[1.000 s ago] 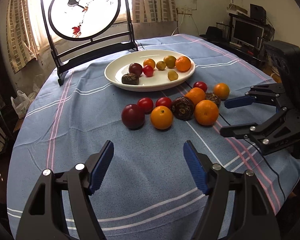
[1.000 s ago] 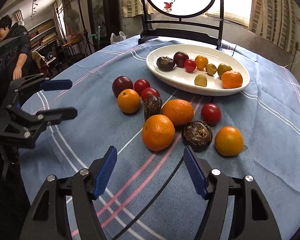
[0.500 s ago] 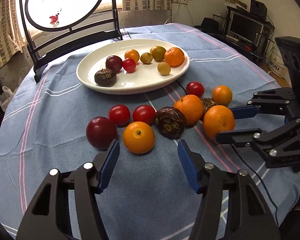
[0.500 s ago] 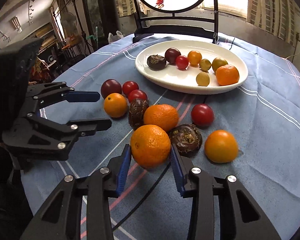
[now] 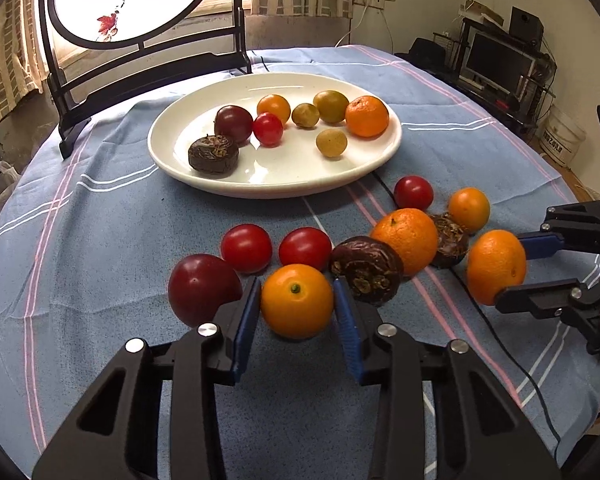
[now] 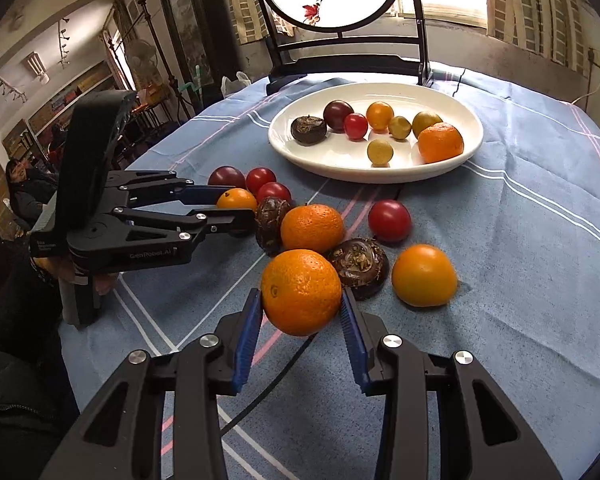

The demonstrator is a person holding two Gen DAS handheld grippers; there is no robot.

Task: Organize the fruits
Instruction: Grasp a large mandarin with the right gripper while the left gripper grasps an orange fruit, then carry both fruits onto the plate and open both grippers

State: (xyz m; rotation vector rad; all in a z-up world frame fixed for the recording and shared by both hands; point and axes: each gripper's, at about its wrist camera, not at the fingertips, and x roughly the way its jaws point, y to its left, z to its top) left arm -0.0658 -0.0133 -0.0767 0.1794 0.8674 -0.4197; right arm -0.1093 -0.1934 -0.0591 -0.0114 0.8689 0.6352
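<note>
Pickup step rn: your left gripper (image 5: 296, 312) fingers are closing on the smooth orange (image 5: 297, 301), right gripper (image 6: 300, 320) is clamped on the mandarin (image 6: 301, 292), both on the tabletop (image 5: 100, 248), so next lift 'em to the plate (image 5: 276, 178) w/o bumping neighbors.

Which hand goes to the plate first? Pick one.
Right. The right gripper clamps its mandarin; the left gripper's jaws are closing on a smooth orange fruit crowded by a plum.

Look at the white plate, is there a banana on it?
No, the white plate holds only small round fruits, such as an orange and a red tomato, and no banana.
</note>
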